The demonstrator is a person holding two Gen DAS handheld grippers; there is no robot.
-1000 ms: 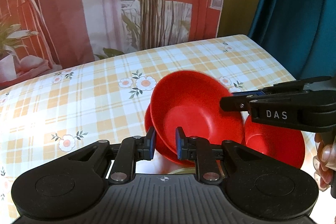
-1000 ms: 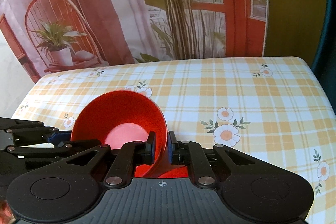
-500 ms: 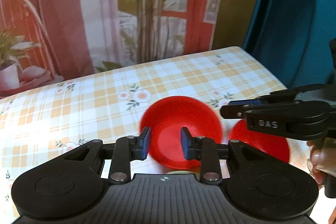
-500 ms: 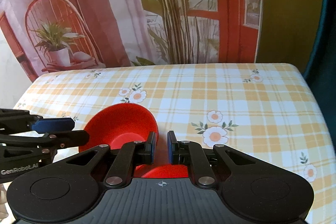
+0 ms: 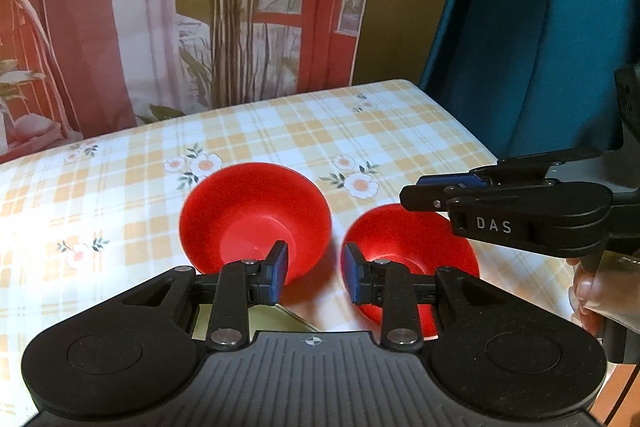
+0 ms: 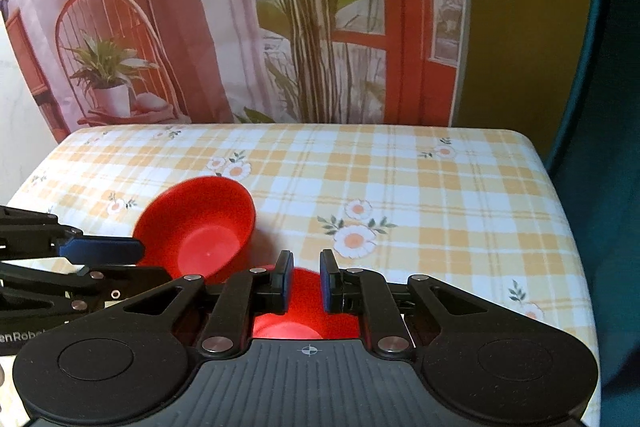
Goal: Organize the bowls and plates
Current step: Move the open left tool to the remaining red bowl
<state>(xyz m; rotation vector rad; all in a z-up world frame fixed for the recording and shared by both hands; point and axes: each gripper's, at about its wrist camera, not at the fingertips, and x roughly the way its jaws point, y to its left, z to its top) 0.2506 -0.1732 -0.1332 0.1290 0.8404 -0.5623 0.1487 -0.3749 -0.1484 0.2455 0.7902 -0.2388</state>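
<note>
Two red bowls stand upright side by side on the checked tablecloth. The left bowl (image 5: 256, 219) (image 6: 200, 227) is a little farther off than the right bowl (image 5: 400, 247) (image 6: 296, 319). My left gripper (image 5: 314, 267) (image 6: 100, 251) hovers open over the gap between them and holds nothing. My right gripper (image 6: 306, 281) (image 5: 440, 191) hangs just above the right bowl, its jaws nearly together with nothing pinched. That bowl's near half is hidden under the gripper bodies.
The table (image 6: 440, 211) ends at the right against a teal curtain (image 5: 540, 27), with a printed backdrop (image 6: 280, 27) behind it. A pale flat edge (image 5: 280, 315) shows beneath my left gripper. A hand (image 5: 588, 291) holds the right gripper's handle.
Both grippers let go of the tilted red bowl's rim and drew back and up. The bowl now sits flat on the cloth, and my left jaws have widened.
</note>
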